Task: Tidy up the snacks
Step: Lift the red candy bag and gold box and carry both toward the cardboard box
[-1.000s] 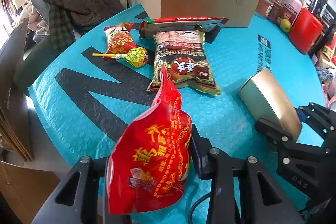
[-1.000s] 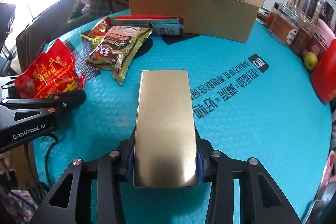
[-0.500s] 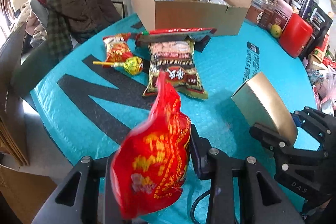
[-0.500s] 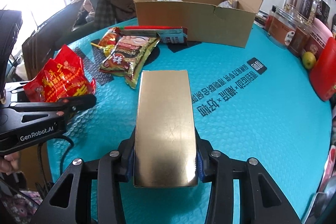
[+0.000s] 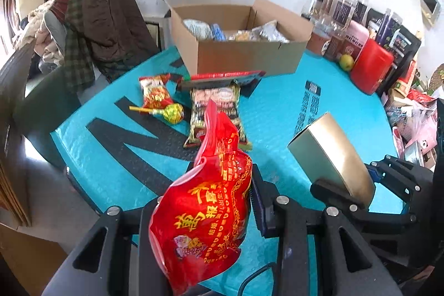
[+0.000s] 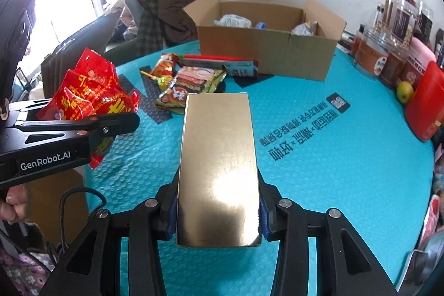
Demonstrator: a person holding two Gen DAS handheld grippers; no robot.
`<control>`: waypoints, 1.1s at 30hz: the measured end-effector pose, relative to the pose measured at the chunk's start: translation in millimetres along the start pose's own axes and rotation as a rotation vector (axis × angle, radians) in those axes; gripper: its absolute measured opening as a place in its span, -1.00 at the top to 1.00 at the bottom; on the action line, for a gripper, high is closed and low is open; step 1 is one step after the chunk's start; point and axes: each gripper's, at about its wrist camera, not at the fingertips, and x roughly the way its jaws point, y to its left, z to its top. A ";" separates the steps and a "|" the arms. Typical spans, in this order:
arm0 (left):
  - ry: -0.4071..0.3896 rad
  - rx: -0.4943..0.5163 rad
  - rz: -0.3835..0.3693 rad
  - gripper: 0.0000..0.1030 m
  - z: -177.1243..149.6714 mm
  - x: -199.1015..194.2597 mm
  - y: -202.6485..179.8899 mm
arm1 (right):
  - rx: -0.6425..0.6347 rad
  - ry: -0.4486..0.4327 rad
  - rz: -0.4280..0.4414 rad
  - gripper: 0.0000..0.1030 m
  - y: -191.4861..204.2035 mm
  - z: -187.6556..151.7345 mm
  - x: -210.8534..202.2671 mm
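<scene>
My left gripper (image 5: 199, 215) is shut on a red snack bag (image 5: 205, 215) and holds it above the near edge of the teal table. The bag also shows at the left of the right wrist view (image 6: 88, 99). My right gripper (image 6: 217, 215) is shut on a gold box (image 6: 217, 168), also seen in the left wrist view (image 5: 330, 154). An open cardboard box (image 5: 244, 54) with several snacks inside stands at the far side. In front of it lie a flat red pack (image 5: 222, 78), a brown-green snack bag (image 5: 215, 107), a small red packet (image 5: 154, 95) and a yellow lollipop (image 5: 172, 113).
The round table wears a teal bubble cover (image 6: 333, 157) with black letters. Jars (image 6: 371, 52), a red container (image 6: 424, 104) and a green fruit (image 6: 403, 92) line its right rim. A chair piled with clothes (image 5: 94, 27) stands behind the table at the left.
Both grippers have risen with their loads, so the inside of the cardboard box now shows. The red bag has swung in the left gripper's hold.
</scene>
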 end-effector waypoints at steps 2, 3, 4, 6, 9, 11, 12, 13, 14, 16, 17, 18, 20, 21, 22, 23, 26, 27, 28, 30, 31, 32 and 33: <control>-0.025 0.000 -0.003 0.32 3.0 -7.2 -1.8 | -0.004 -0.015 0.003 0.16 1.2 2.5 -5.9; -0.035 0.000 -0.004 0.32 4.1 -9.9 -2.6 | -0.007 -0.021 0.003 0.16 1.5 3.7 -7.9; -0.048 0.000 -0.006 0.32 6.0 -13.3 -3.5 | -0.012 -0.029 0.002 0.16 2.0 5.2 -10.4; -0.073 0.003 -0.008 0.32 10.6 -19.7 -5.1 | -0.019 -0.052 0.001 0.16 2.7 9.6 -16.3; -0.114 0.011 -0.013 0.32 20.3 -28.6 -8.5 | -0.026 -0.084 0.003 0.16 2.3 18.0 -24.6; -0.134 0.015 -0.021 0.32 26.9 -33.1 -10.3 | -0.041 -0.107 0.005 0.16 3.1 25.9 -30.5; -0.139 0.016 -0.024 0.32 28.4 -34.5 -11.2 | -0.047 -0.115 0.006 0.16 3.6 29.2 -32.4; -0.145 0.015 -0.033 0.32 31.8 -35.7 -12.0 | -0.056 -0.126 0.009 0.16 4.2 34.1 -34.8; -0.152 0.017 -0.042 0.32 35.9 -37.1 -12.8 | -0.063 -0.136 0.011 0.16 4.8 38.6 -36.6; -0.168 0.022 -0.043 0.32 42.4 -38.9 -14.6 | -0.067 -0.154 0.017 0.16 4.4 46.0 -39.4; -0.180 0.027 -0.040 0.32 47.2 -40.0 -15.2 | -0.069 -0.162 0.020 0.16 4.2 50.5 -40.6; -0.188 0.027 -0.042 0.32 50.8 -40.6 -15.1 | -0.072 -0.168 0.025 0.16 3.8 54.5 -41.2; -0.200 0.026 -0.045 0.32 56.9 -41.7 -14.8 | -0.076 -0.184 0.031 0.16 2.8 64.3 -41.8; -0.206 0.026 -0.045 0.32 59.8 -42.0 -15.1 | -0.077 -0.189 0.031 0.16 2.5 67.2 -42.0; -0.212 0.025 -0.044 0.32 64.0 -41.8 -14.4 | -0.080 -0.196 0.031 0.16 1.6 72.7 -42.2; -0.218 0.024 -0.045 0.32 69.0 -41.7 -13.9 | -0.082 -0.201 0.030 0.16 0.6 75.7 -42.3; -0.241 0.017 -0.059 0.32 83.0 -40.7 -12.8 | -0.092 -0.223 0.026 0.16 -3.4 90.2 -43.1; -0.247 0.017 -0.060 0.32 85.7 -40.3 -12.8 | -0.096 -0.227 0.025 0.16 -4.1 93.6 -43.2; -0.256 0.016 -0.059 0.32 91.7 -38.8 -12.4 | -0.100 -0.231 0.023 0.16 -5.6 99.3 -43.0; -0.265 0.016 -0.055 0.32 98.7 -36.8 -11.4 | -0.108 -0.240 0.017 0.16 -9.1 108.7 -42.3; -0.273 0.017 -0.043 0.32 104.4 -34.8 -10.4 | -0.112 -0.245 0.013 0.16 -10.9 113.8 -41.7; -0.280 0.018 -0.033 0.32 108.4 -32.7 -9.8 | -0.113 -0.249 0.012 0.16 -12.2 118.4 -41.0; -0.283 0.018 -0.028 0.32 111.6 -30.9 -9.7 | -0.113 -0.253 0.011 0.16 -14.0 123.7 -39.5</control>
